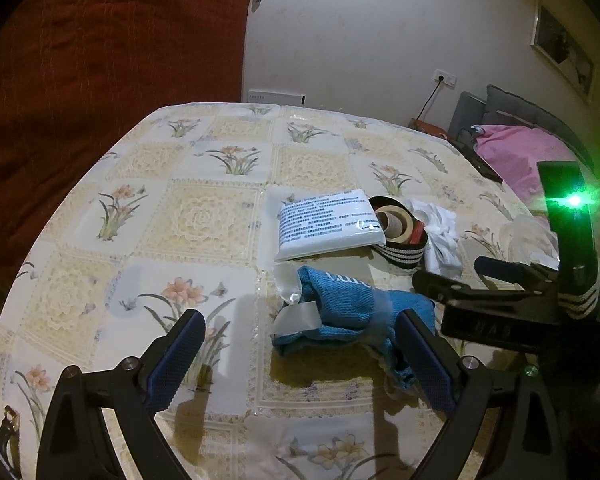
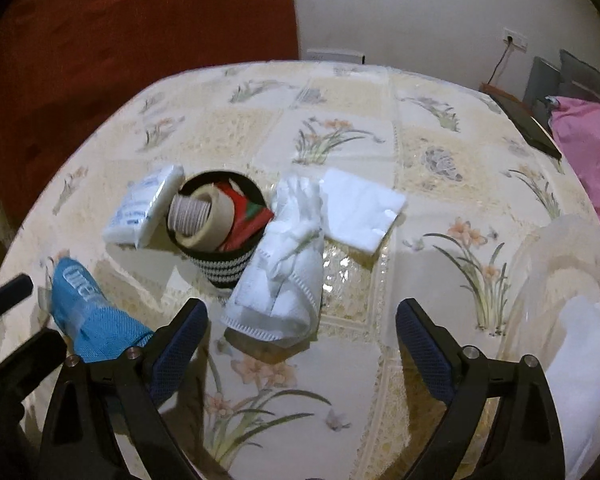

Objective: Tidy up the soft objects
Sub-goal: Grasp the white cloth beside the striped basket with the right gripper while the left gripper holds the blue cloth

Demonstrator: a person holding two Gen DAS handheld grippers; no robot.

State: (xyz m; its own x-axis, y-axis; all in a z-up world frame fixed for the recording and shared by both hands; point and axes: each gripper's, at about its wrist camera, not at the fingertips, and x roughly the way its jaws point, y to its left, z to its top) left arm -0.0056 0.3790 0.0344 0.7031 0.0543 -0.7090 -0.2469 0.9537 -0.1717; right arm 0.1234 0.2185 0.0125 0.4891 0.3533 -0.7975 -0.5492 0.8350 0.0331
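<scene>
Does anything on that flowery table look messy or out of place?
Yes. The blue knitted cloth lies crumpled with clear plastic wrap peeling off it, and the white towel slumps half-unrolled against the black-and-white striped basket. Nothing looks spilled or broken.

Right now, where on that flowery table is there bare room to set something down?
The far half of the table, toward the red curtain, is bare, and so is the near left by the left tongs. It is crowded around the striped basket: white packet, blue cloth, white towel.
</scene>
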